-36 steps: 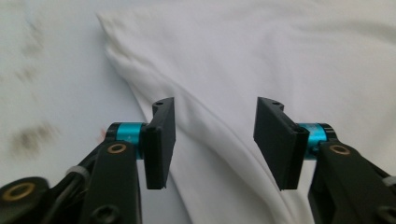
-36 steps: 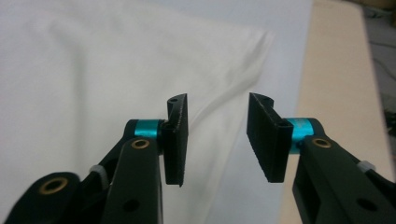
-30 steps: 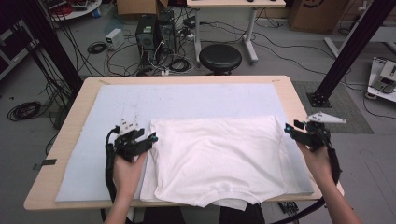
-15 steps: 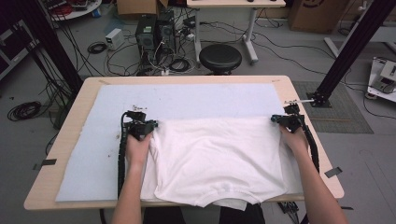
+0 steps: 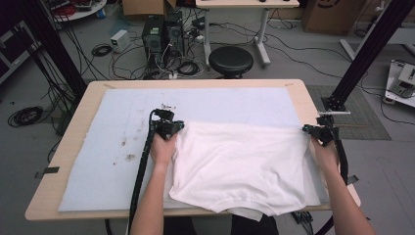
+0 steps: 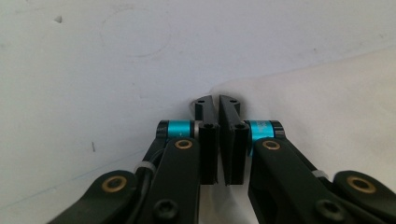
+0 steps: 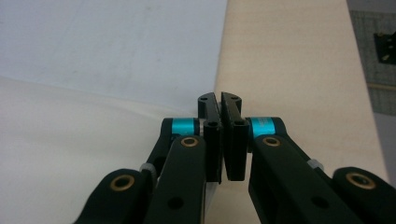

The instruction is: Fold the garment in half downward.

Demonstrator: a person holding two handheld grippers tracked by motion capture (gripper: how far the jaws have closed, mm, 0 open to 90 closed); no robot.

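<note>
A white T-shirt (image 5: pixel 240 166) lies folded flat on a pale mat (image 5: pixel 112 147), its hem hanging a little over the table's near edge. My left gripper (image 5: pixel 177 127) sits at the shirt's far left corner. In the left gripper view, my left gripper (image 6: pixel 218 100) has its jaws shut, and the shirt (image 6: pixel 327 102) wraps up to their tips, pinched there. My right gripper (image 5: pixel 313 130) is at the far right corner. The right gripper view shows this gripper (image 7: pixel 219 98) shut too, on the shirt's (image 7: pixel 70 130) edge beside bare wood (image 7: pixel 289 70).
The wooden table (image 5: pixel 58 176) shows as a narrow rim around the mat. Small dark stains (image 5: pixel 128 149) mark the mat left of the shirt. Beyond the table stand a black stool (image 5: pixel 231 58), computer cases (image 5: pixel 159 32), floor cables and black frame posts (image 5: pixel 364 54).
Both hands went forward from the shirt's sides to its far corners, then shifted right. Both grippers went from open to shut there, and the shirt's far edge now sits slightly further right.
</note>
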